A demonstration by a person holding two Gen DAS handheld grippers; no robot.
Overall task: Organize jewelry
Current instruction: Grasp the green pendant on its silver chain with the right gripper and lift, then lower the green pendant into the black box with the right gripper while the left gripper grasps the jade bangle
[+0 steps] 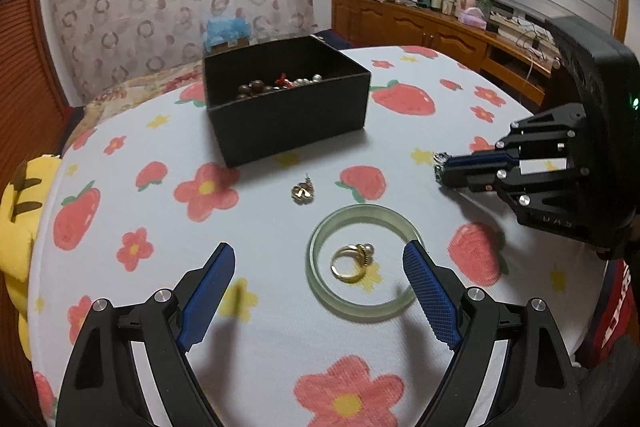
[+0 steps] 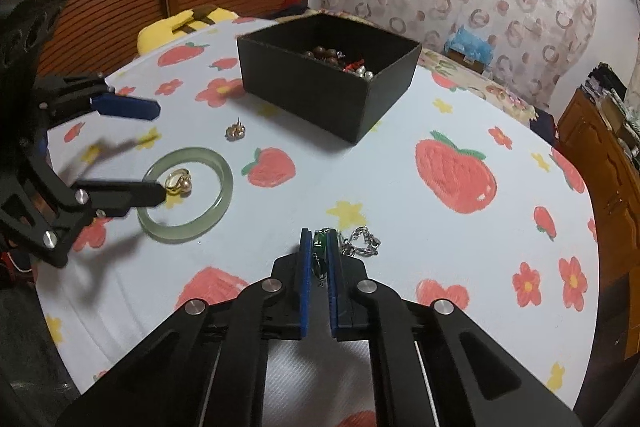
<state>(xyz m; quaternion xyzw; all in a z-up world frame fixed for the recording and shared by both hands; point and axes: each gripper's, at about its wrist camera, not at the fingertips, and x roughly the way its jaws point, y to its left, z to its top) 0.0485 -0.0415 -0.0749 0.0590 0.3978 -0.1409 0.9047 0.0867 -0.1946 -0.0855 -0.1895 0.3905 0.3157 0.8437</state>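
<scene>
A strawberry-print tablecloth (image 1: 400, 155) beside a yellow cushion (image 1: 20, 211).

**Open cloth in front, box at the back**

The black box (image 1: 286, 99) stands at the far side of the table (image 1: 256, 339), its walls blocking any low pass there. Before it, a small gold earring (image 1: 303, 191) lies alone with bare cloth all round. The green bangle (image 1: 362, 263) rings a gold ring (image 1: 352, 262), and the left gripper (image 1: 320, 267) straddles them with its jaws wide. To the right, the right gripper (image 2: 319, 241), clamped on a silver chain (image 2: 362, 243), fills that side.
</scene>
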